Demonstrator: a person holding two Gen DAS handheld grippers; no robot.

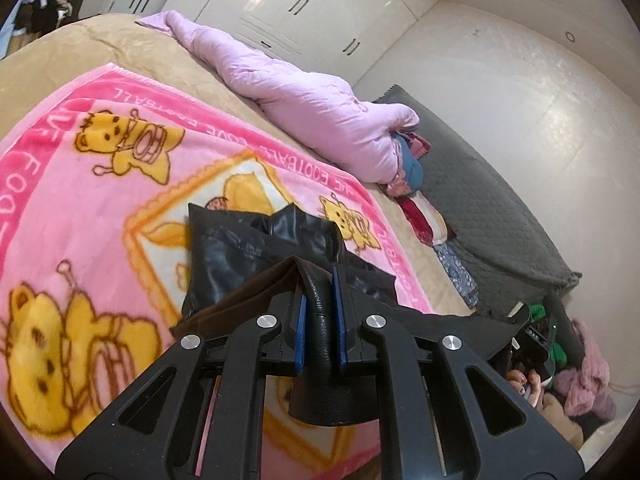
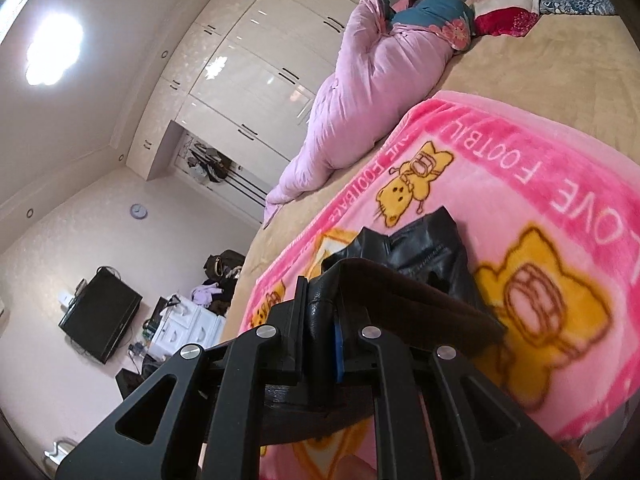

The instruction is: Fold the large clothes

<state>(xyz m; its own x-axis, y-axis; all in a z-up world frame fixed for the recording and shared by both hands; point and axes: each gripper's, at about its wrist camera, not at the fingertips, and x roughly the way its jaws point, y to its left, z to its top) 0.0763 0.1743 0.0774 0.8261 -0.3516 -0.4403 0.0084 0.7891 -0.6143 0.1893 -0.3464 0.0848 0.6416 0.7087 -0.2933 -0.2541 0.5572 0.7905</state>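
Observation:
A black leather garment point(image 1: 236, 252) with a brown lining lies partly on a pink cartoon blanket point(image 1: 80, 200) spread over the bed. My left gripper point(image 1: 320, 284) is shut on a rolled black edge of that garment, which runs back between the blue pads. The garment's far part rests crumpled on the blanket ahead of the fingers. In the right wrist view my right gripper point(image 2: 320, 300) is shut on another black edge of the same garment point(image 2: 424, 252), with the brown lining draped over its right finger. The lifted cloth hangs between the two grippers above the blanket point(image 2: 520, 184).
A lilac duvet point(image 1: 304, 96) lies bunched along the bed's far side, with pillows point(image 2: 504, 4) and a grey headboard point(image 1: 480, 184) beyond. White wardrobes point(image 2: 248, 60) line the wall. A television point(image 2: 100, 316), a white cabinet and clothes piles stand off the bed. A person's hand point(image 1: 524, 384) shows at lower right.

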